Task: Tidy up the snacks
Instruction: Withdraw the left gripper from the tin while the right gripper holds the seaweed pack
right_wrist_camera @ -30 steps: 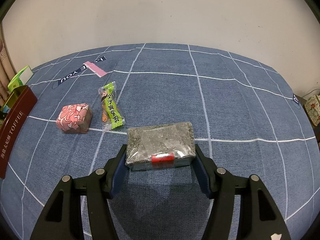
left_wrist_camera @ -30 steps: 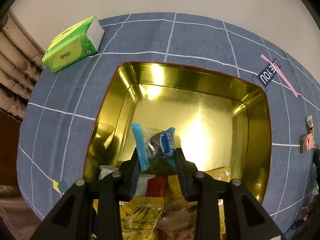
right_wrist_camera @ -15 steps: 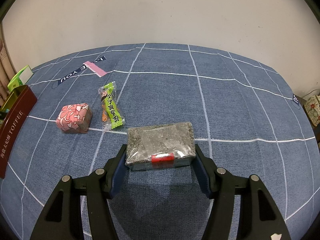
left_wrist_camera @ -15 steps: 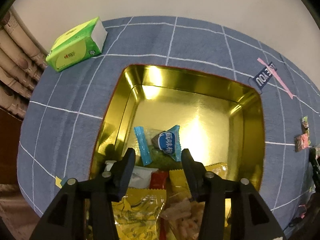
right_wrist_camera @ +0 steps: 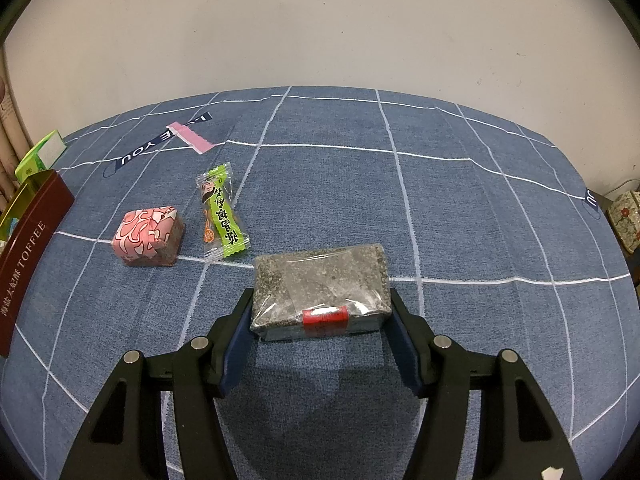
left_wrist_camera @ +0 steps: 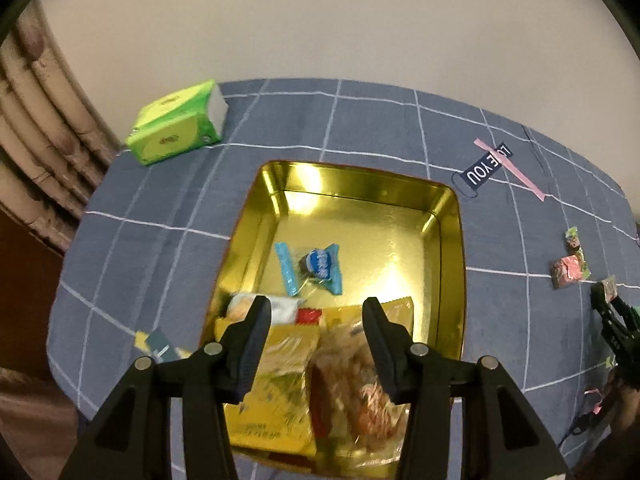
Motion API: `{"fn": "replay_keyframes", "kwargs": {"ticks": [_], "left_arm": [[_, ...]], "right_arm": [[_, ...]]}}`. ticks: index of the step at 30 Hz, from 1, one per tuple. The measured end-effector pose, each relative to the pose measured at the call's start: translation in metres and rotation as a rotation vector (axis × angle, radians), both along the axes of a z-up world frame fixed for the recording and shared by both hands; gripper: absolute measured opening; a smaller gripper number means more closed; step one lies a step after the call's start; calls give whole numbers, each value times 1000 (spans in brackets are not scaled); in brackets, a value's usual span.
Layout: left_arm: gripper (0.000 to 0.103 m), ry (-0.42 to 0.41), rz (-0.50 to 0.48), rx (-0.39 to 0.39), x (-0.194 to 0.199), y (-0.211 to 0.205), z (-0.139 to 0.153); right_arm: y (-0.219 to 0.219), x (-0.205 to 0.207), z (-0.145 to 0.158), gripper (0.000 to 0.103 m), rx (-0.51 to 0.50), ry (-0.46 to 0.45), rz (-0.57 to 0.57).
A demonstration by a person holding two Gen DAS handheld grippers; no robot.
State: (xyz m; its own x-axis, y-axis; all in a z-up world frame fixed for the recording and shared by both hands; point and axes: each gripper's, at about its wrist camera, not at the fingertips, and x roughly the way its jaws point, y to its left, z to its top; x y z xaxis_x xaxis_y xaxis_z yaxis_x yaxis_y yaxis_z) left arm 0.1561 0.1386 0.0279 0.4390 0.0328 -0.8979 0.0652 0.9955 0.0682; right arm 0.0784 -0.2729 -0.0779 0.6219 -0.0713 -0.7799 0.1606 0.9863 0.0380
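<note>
Since a second ago the left tongs (left_wrist_camera: 316, 316) have let go of the blue candy (left_wrist_camera: 314, 266); their jaws now stand apart and empty, lifted above the gold tin (left_wrist_camera: 456, 240), where the candy lies beside other packets. That snack looks sorted. Meanwhile the right tongs (right_wrist_camera: 322, 312) stay clamped on the grey seed bar (right_wrist_camera: 320, 288), likely next, with the pink cube (right_wrist_camera: 148, 236) and green stick (right_wrist_camera: 224, 212) waiting on the cloth.
</note>
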Motion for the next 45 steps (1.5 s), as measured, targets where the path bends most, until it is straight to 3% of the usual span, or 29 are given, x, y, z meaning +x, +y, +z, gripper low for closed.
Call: {"fn": "replay_keyframes", "kwargs": {"ticks": [8, 19, 28, 37, 45], "left_arm": [[49, -89, 67, 32, -43, 21, 6], [49, -108, 144, 38, -85, 58, -2], [49, -129, 187, 41, -96, 77, -7], [49, -112, 189, -16, -97, 80, -10], [49, -109, 223, -31, -96, 87, -10]], "right_arm": [[0, 1, 0, 59, -2, 1, -1], [0, 1, 0, 57, -7, 0, 1], [3, 1, 3, 55, -15, 26, -32], [16, -7, 7, 54, -29, 71, -101], [42, -21, 38, 55, 24, 19, -81]]}}
